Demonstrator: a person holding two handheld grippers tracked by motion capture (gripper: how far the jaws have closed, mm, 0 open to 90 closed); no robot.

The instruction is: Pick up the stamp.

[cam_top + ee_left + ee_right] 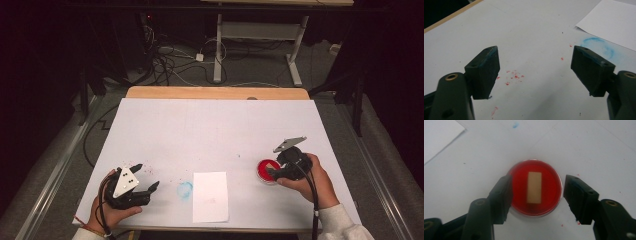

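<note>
A round red dish point(265, 166) lies on the white table point(215, 125) at the right. In the right gripper view the red dish point(549, 192) holds a beige strip point(534, 187) at its middle. My right gripper point(272, 172) point(537, 180) stands open around the dish; its left jaw overlaps the rim, and the right jaw shows a thin gap from it. At the lower left my left gripper point(146, 176) point(535, 50) is open wide just above the table, nothing between its jaws. Blue stain marks both pads point(489, 53).
A white sheet of paper point(210, 196) point(614, 20) lies near the front edge at the middle. A blue ring smear point(184, 189) point(599, 47) sits just left of it. Red specks point(175, 177) point(514, 76) dot the table by my left gripper. A wooden edge point(215, 93) runs along the far side.
</note>
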